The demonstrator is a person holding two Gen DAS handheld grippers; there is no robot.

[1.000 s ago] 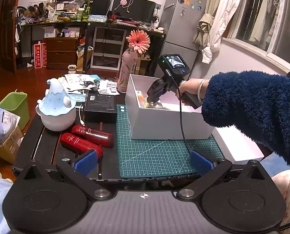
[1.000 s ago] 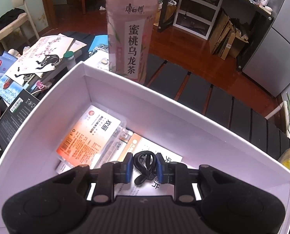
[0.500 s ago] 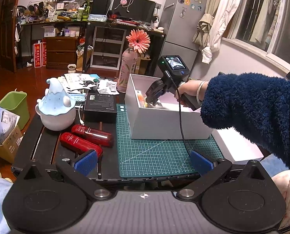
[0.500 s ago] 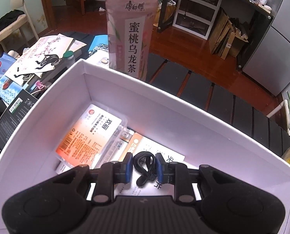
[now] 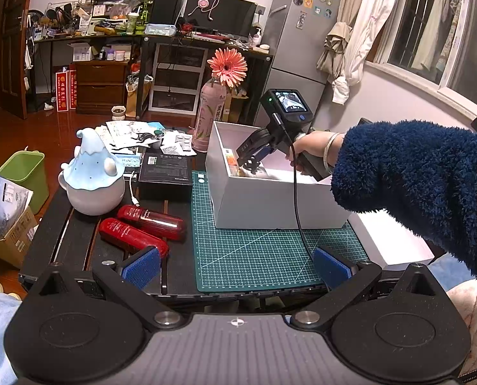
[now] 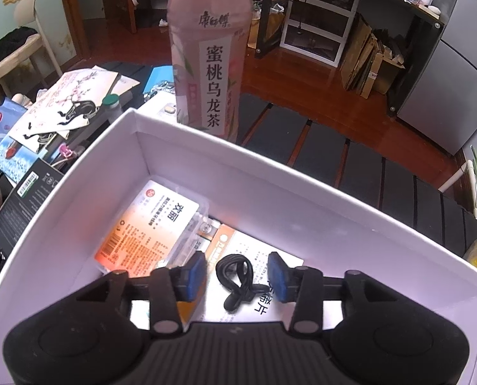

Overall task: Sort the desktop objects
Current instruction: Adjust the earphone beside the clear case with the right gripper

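Two blue pads of the right tongs [image 6: 237, 276] stand apart on either side of a small black looped cord [image 6: 235, 277], and the jaws are opening, so the cord lies free of both pads on the printed paper at the bottom of the white box [image 6: 78, 173]. Beside it in the box sits an orange-and-white packet [image 6: 148, 224] in a clear case. The cord looks light, soft and floppy; it would sag or slip if pinched at one strand, so a hold across the bunched middle, where the loops cross, seems safest. The left tongs [image 5: 235, 264] hang released over the green cutting mat [image 5: 254, 256] on the table, gripping nothing. Two red tubes [image 5: 142, 227] lie just left of the mat, not yet sorted; they look stiff and smooth, likely to roll, and are best taken across the middle of the body.
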